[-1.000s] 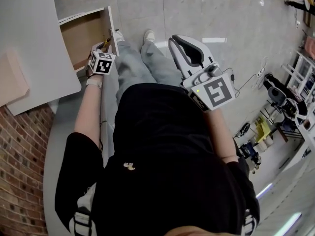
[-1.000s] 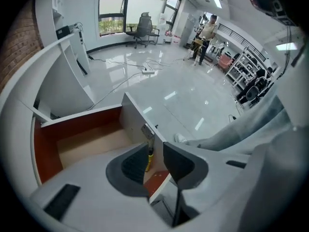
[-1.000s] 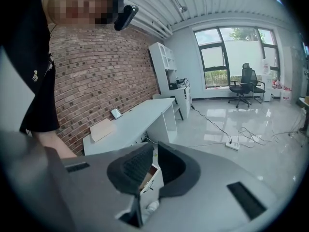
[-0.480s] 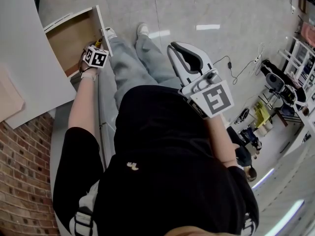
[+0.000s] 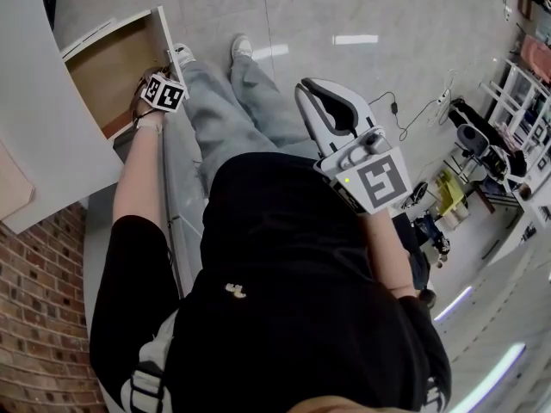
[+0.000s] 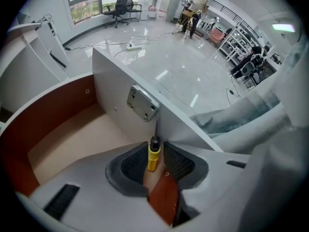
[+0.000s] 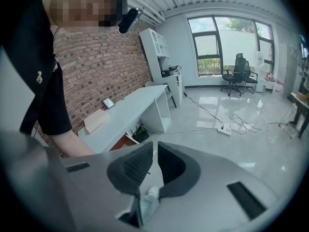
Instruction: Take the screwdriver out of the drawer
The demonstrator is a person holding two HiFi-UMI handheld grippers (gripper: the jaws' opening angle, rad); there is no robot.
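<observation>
The screwdriver (image 6: 153,154) has a yellow handle and a thin dark shaft pointing up along the drawer's white front panel (image 6: 116,88). My left gripper (image 6: 154,148) is shut on the handle, inside the open wooden drawer (image 5: 103,71). In the head view the left gripper (image 5: 155,83) sits at the drawer's front edge, under its marker cube; the screwdriver is hidden there. My right gripper (image 5: 318,89) is held up in front of the torso, shut with nothing in it. Its pads (image 7: 137,163) stand over the floor.
A white desk top (image 5: 34,101) lies left of the drawer, with a brick wall (image 5: 43,317) below it. The person's legs and shoes (image 5: 241,46) stand right of the drawer. A metal plate (image 6: 142,103) is on the drawer's front. Cables (image 5: 392,106) and cluttered shelves (image 5: 516,84) are at the right.
The head view has shifted, so the drawer and left gripper sit further up and left. The left gripper keeps its hold on the screwdriver by the front panel. The right gripper has hardly moved.
</observation>
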